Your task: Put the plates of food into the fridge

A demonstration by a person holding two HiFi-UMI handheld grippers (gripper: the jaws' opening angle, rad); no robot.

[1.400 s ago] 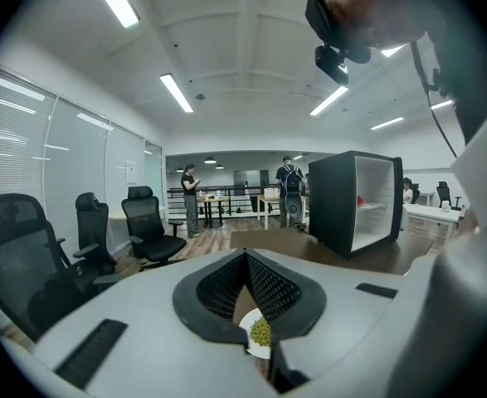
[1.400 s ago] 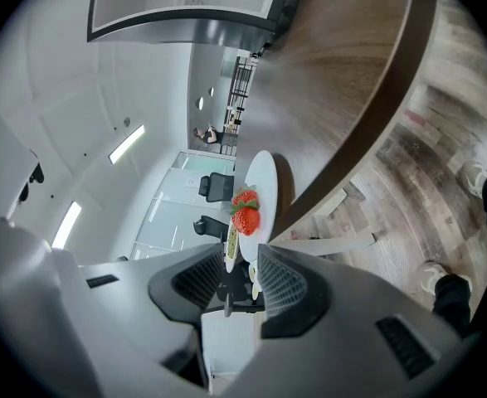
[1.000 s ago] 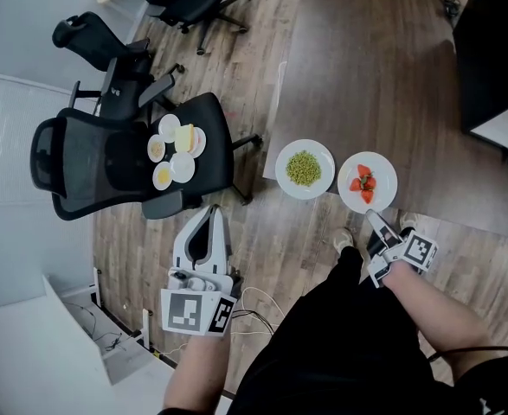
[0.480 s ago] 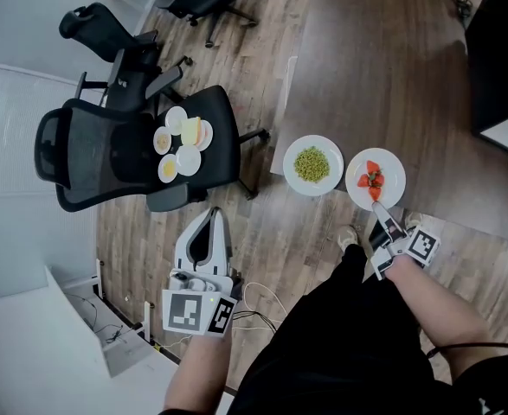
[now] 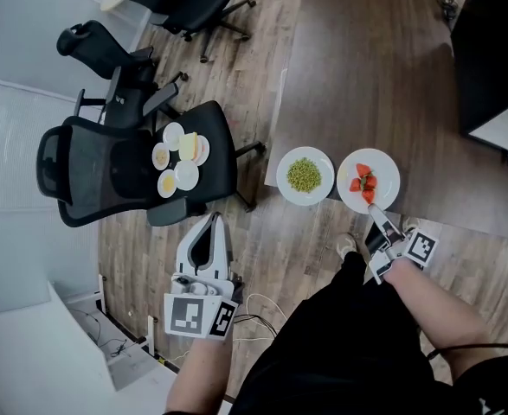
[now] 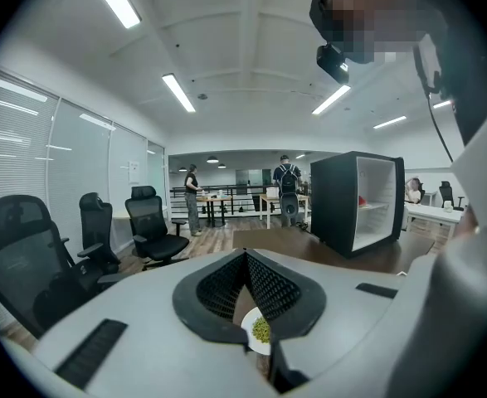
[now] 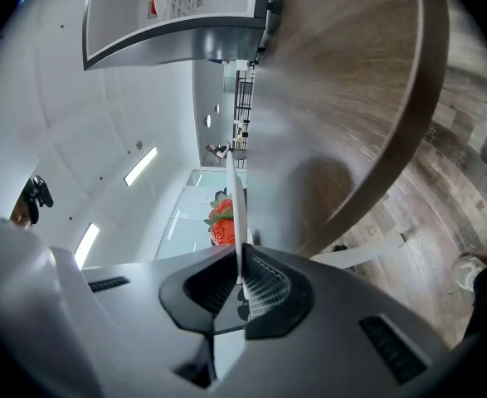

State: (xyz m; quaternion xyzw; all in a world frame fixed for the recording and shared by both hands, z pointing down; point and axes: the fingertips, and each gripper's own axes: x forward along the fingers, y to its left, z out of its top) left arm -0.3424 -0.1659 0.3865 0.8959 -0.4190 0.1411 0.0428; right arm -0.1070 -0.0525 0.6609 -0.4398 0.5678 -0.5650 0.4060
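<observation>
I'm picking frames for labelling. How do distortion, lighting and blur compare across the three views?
Head view: sharp, evenly lit; the strawberry plate and pea plate read clearly. Left gripper view: strong fisheye, dark corners, bright ceiling lights, mosaic patch top right. Right gripper view: fisheye and rolled sideways, so the table stands like a wall and the strawberry plate shows edge-on.

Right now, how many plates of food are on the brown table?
2. The round white plate of green peas lies on the left; the round white plate of red strawberries lies beside it, rim pinched by the right hand-held gripper.
</observation>
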